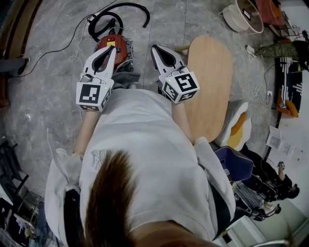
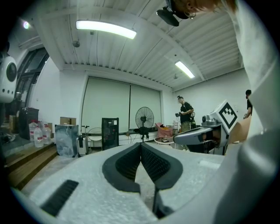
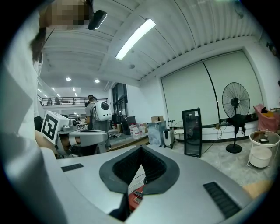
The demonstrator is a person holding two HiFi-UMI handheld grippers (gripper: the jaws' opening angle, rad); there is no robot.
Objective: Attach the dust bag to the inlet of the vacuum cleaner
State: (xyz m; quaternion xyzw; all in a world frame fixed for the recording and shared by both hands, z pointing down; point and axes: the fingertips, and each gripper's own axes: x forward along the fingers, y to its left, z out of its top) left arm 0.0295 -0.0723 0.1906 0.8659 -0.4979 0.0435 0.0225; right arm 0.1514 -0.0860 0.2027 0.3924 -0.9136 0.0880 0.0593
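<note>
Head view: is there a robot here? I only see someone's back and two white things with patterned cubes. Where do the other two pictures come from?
No robot: a person holds a gripper in each hand, the left gripper and the right gripper; the cubes belong to them. The head view comes from a camera on the person's head, looking down. Each other picture comes from a camera riding on one gripper, looking along its jaws into the room. Both grippers are shut and empty. On the floor ahead lies a red vacuum cleaner with a black hose; a wooden table stands to its right.
</note>
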